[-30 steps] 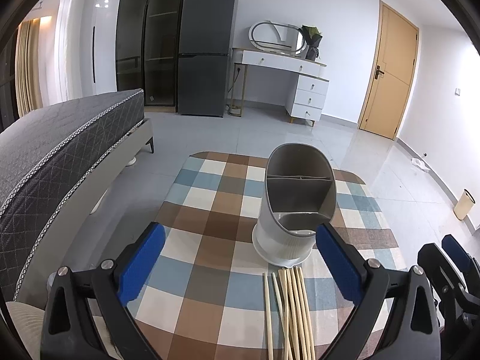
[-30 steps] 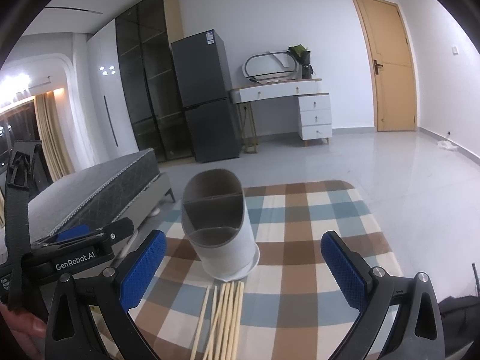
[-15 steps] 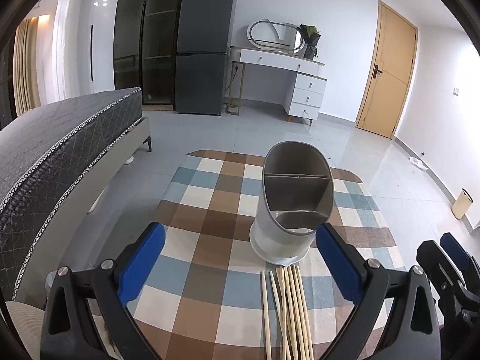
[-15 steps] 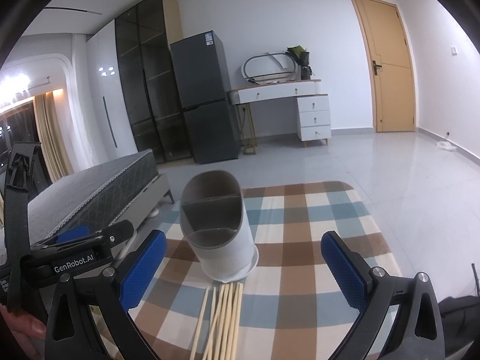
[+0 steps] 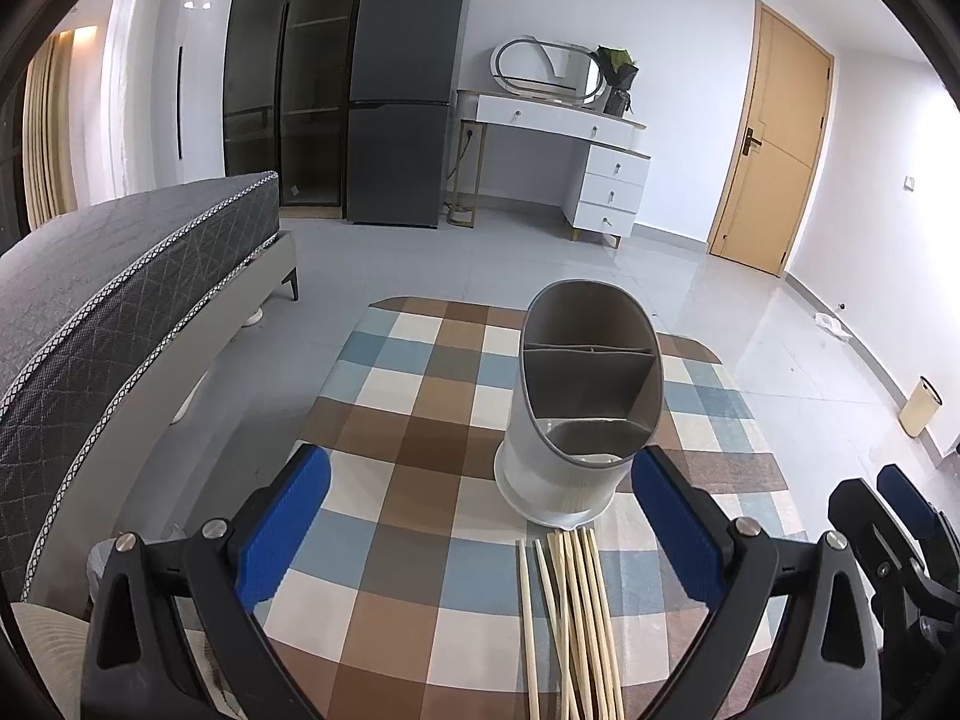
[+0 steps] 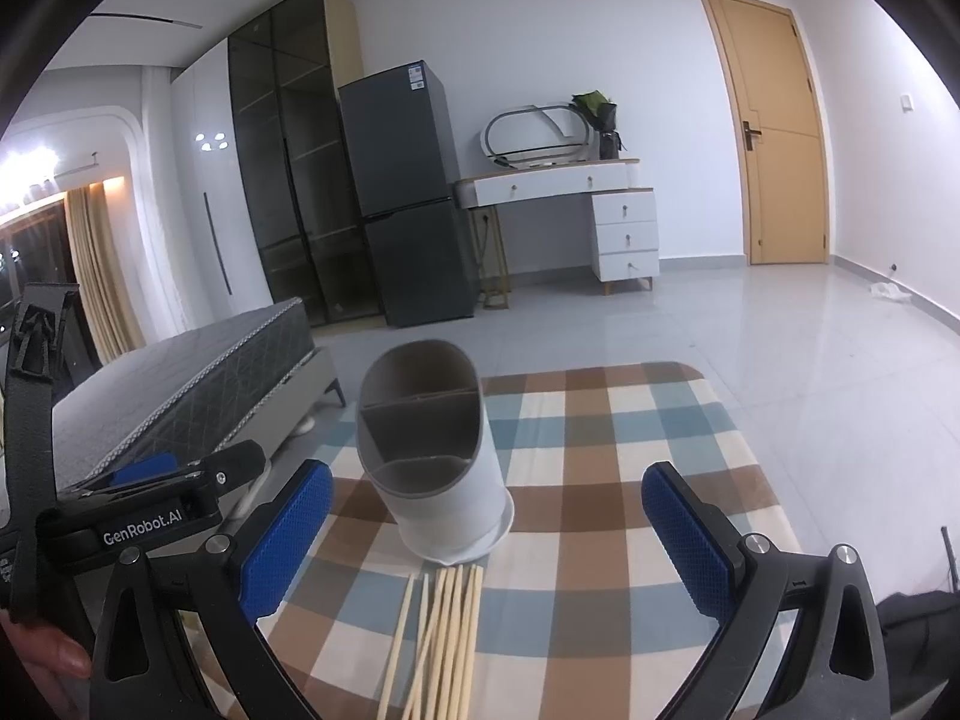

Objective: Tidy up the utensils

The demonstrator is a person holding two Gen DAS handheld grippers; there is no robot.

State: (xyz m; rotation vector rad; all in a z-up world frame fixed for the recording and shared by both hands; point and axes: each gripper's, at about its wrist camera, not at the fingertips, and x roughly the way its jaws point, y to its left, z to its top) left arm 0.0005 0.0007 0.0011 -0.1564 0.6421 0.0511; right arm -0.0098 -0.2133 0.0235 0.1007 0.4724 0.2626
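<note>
A grey and white utensil holder [image 5: 579, 420] with inner dividers stands upright on the checked tablecloth [image 5: 420, 420]; it also shows in the right wrist view [image 6: 435, 456]. Several wooden chopsticks [image 5: 570, 618] lie in a bundle just in front of it, also seen in the right wrist view [image 6: 438, 630]. My left gripper [image 5: 480, 528] is open and empty, above the near part of the table. My right gripper [image 6: 486, 534] is open and empty, to the right of the left one, with the holder between its fingers' line of sight.
A grey bed [image 5: 108, 300] stands left of the table. Beyond are a dark fridge [image 5: 402, 108], a white dresser [image 5: 576, 156] and a wooden door [image 5: 774, 138]. Tiled floor surrounds the table.
Both views have drifted slightly; the holder and chopsticks sit a little lower and nearer in frame. Both grippers stay open and empty.
</note>
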